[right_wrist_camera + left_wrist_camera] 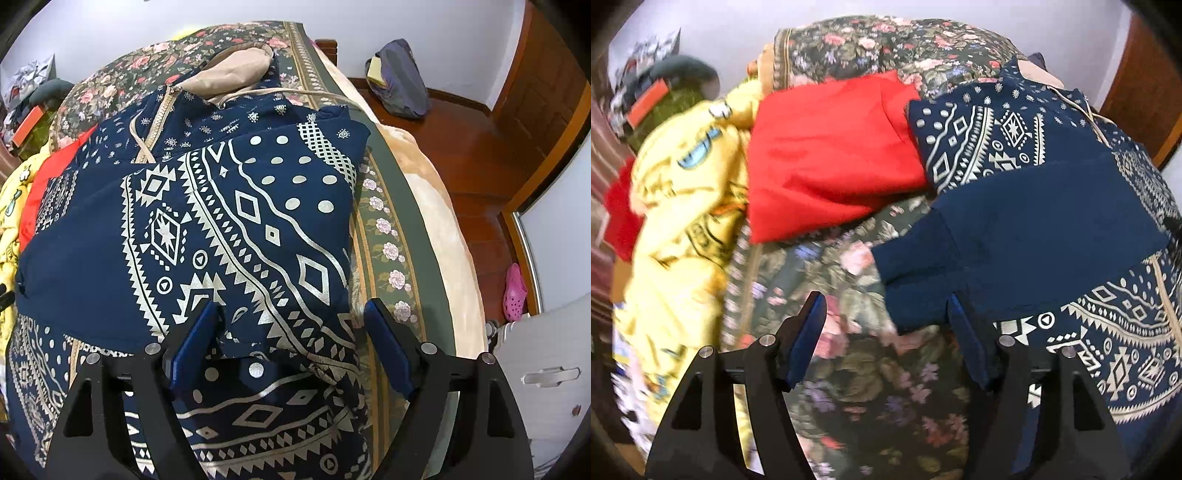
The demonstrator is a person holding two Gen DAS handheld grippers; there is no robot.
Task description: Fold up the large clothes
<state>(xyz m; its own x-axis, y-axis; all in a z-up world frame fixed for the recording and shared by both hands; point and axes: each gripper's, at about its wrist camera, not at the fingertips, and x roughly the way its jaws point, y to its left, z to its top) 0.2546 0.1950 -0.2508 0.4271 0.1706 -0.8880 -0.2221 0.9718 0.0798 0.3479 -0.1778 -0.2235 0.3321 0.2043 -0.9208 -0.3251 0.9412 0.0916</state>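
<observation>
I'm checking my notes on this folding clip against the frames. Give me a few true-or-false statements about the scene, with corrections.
1. Both grippers are open, holding nothing. True: left gripper, right gripper.
2. The navy patterned hoodie has a beige-lined hood. True.
3. The hoodie lies on a bare wooden floor. False: it lies on a floral bedspread.
4. A red garment lies between the hoodie and a yellow printed garment. True.
5. The slipper on the floor is green. False: it is pink.
</observation>
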